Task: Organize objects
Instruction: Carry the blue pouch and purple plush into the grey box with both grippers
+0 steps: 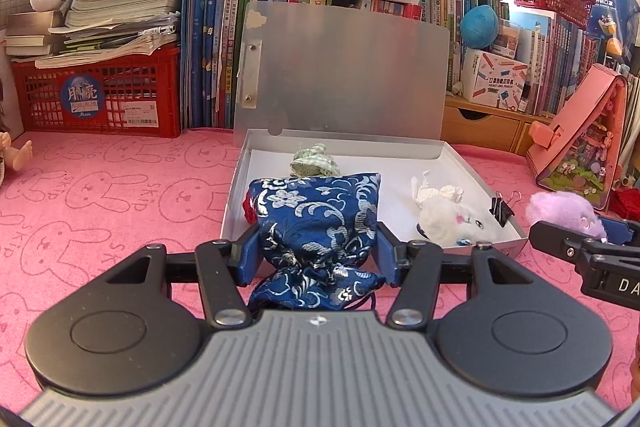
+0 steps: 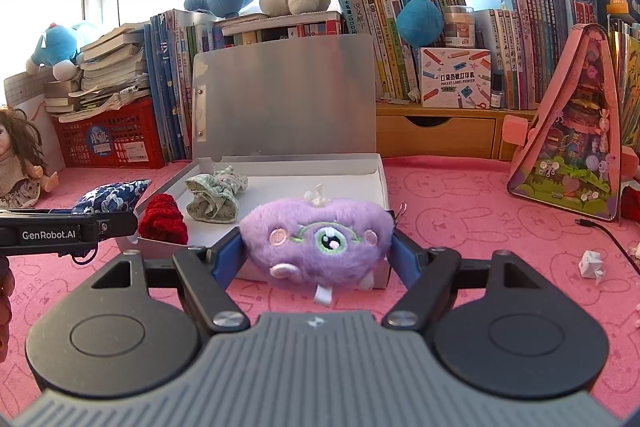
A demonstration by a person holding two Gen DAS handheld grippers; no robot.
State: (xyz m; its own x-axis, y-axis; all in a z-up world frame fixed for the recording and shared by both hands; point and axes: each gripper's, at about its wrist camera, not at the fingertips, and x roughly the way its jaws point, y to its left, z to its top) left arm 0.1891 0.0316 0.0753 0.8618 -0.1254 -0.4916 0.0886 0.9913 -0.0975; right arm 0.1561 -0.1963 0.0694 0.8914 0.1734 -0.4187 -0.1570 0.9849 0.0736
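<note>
Two hand-held grippers hover over a counter covered with a pink rabbit-print cloth [image 1: 100, 195], both facing an open silver box [image 1: 476, 183] whose lid [image 1: 344, 75] stands upright against a wall of books. The left gripper [image 1: 318, 247] has its blue fingers [image 1: 250, 259] pinching a blue brocade pouch [image 1: 316, 219] with a silver floral pattern, held at the near left corner of the box. The right gripper [image 2: 316, 255] has its fingers [image 2: 228, 259] clamped on the sides of a fluffy purple plush toy [image 2: 316, 239] with one embroidered green eye, held in front of the box's near right edge. Inside the box lie a crumpled green checked cloth [image 2: 216, 195], a red knitted item [image 2: 164, 221], a small white plush [image 1: 452, 215] and a wad of white paper [image 1: 424, 187]; a black binder clip [image 1: 502, 209] sits on the right rim. Behind stand a red crate [image 1: 96, 95] under stacked papers, plush toys on the books, a doll [image 2: 20, 159] at far left and a pink triangular toy case [image 2: 576, 139] at right. A crumpled white scrap [image 2: 592, 263] lies on the cloth to the right.
</note>
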